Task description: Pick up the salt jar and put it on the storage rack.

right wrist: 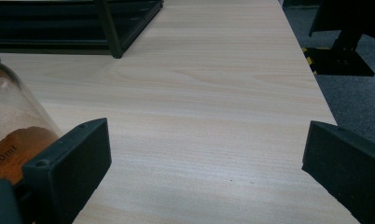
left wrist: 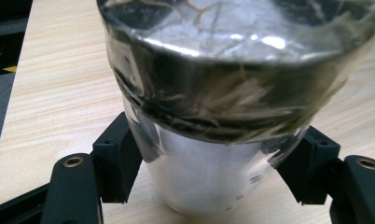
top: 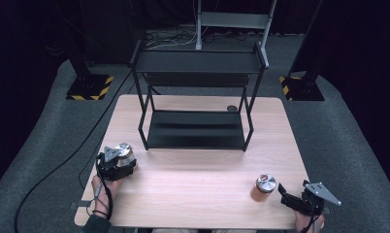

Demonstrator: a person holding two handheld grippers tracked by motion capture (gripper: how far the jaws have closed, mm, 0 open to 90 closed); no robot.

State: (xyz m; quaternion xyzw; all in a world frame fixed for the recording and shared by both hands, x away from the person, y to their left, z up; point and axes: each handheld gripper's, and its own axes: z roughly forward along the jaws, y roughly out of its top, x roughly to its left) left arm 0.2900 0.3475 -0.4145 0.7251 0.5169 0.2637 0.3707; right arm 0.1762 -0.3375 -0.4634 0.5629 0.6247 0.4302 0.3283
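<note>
A clear jar point(left wrist: 209, 177) with a silver lid sits between the jaws of my left gripper point(left wrist: 213, 163), and both pads press on its sides. From above, this jar point(top: 124, 151) and the left gripper point(top: 120, 161) are near the table's front left, in front of the rack's left leg. A second jar point(top: 264, 187), holding orange-brown powder under a silver lid, stands at the front right. My right gripper point(top: 284, 194) lies just right of it, open, with nothing between the jaws. In the right gripper view the orange jar point(right wrist: 8, 130) is outside the left jaw of the right gripper point(right wrist: 206, 163).
A black two-tier metal rack point(top: 198, 63) stands at the middle back of the wooden table point(top: 203, 170). Its corner point(right wrist: 108, 28) is far ahead in the right gripper view. A small dark round thing point(top: 231, 108) lies behind the rack's right leg. Grey carpet surrounds the table.
</note>
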